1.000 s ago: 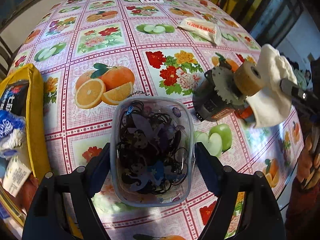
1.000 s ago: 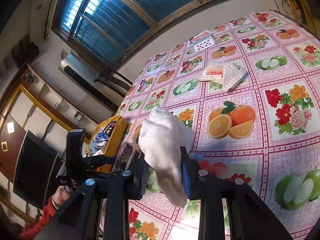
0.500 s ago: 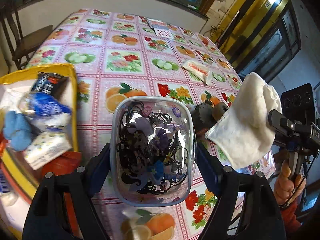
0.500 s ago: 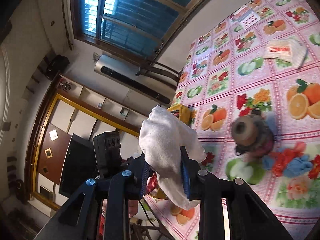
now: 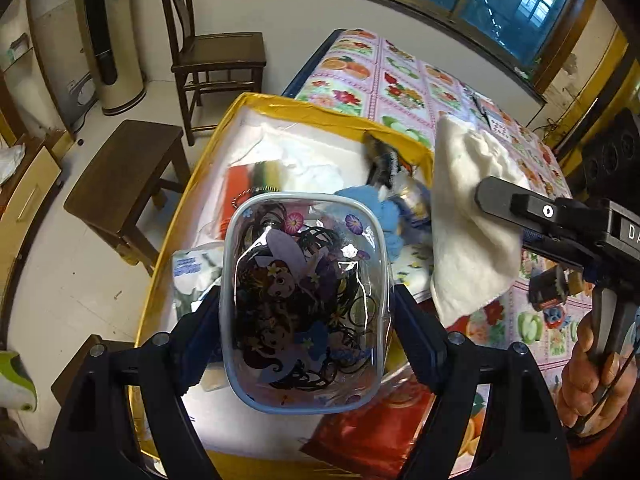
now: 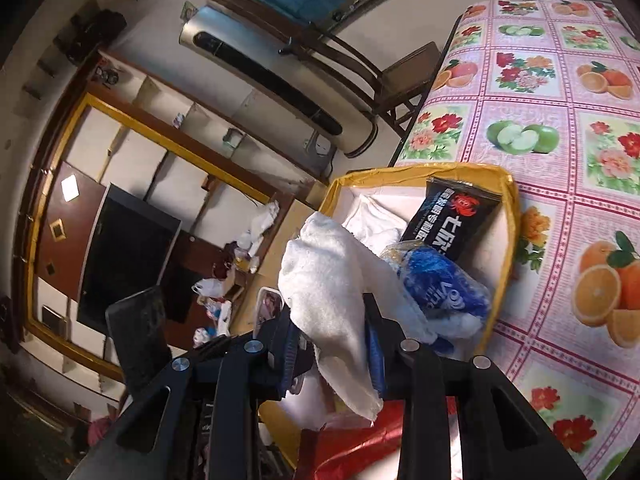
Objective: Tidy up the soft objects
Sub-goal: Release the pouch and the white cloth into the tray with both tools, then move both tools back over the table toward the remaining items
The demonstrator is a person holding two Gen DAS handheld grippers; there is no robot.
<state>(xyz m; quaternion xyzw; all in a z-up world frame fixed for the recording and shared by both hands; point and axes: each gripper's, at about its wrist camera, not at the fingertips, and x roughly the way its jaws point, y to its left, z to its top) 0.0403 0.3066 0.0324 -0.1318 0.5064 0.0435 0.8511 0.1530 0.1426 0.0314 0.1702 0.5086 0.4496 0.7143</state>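
Left wrist view: my left tongs [image 5: 306,312] were closed on a clear zip pouch [image 5: 305,304] printed with a cartoon fairy and stuffed with dark hair ties, held above the yellow-rimmed storage bin [image 5: 316,110] at the counter [image 5: 404,88] edge. My right tongs [image 6: 332,354] pinched a white towel [image 6: 340,280] between both pads, hanging over the same bin beside a blue packet [image 6: 440,284] and a black snack bag [image 6: 452,216]. I judged this the drop-off step: both soft items carried, neither yet released. Next move called for lowering each over a free patch of bin, then opening, one hand at a time to avoid tangling.
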